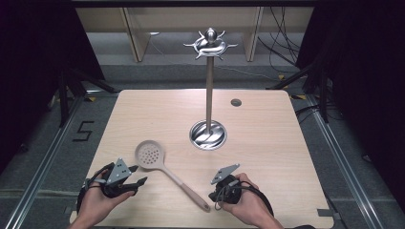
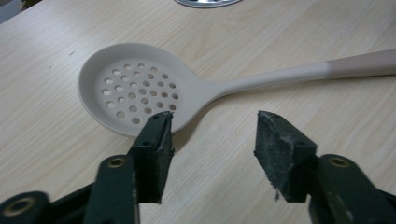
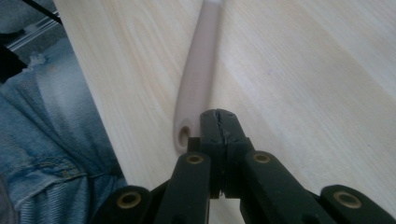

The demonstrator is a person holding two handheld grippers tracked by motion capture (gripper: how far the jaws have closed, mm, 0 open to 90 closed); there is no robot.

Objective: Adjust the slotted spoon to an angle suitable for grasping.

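On the near half of the desk (image 1: 267,143), between our two hands, we list one slotted spoon (image 1: 165,169): pale silicone, lying flat, perforated bowl toward our left and handle running diagonally to the near edge. We judge it lies this way so each end is within reach of one hand.

Left gripper (image 1: 136,175): we hold it low, just beside the spoon's bowl (image 2: 135,91). Its fingers (image 2: 156,140) stand released, well apart, nothing between them, the bowl's rim just beyond the left pad. The stance suits a coming grasp at the bowl or neck, in our judgement.

Right gripper (image 3: 219,122): fingers clenched together on nothing, tip resting just beside the handle's holed end (image 3: 183,134); whether it touches we cannot tell. Shut fingers serve better to nudge or steady than to pick.

Behind the spoon: one utensil stand (image 1: 208,86), a steel post on a round base, hooks at its crown, all vacant. We take it as the spoon's likely destination, the hole in the handle fitting a hook.
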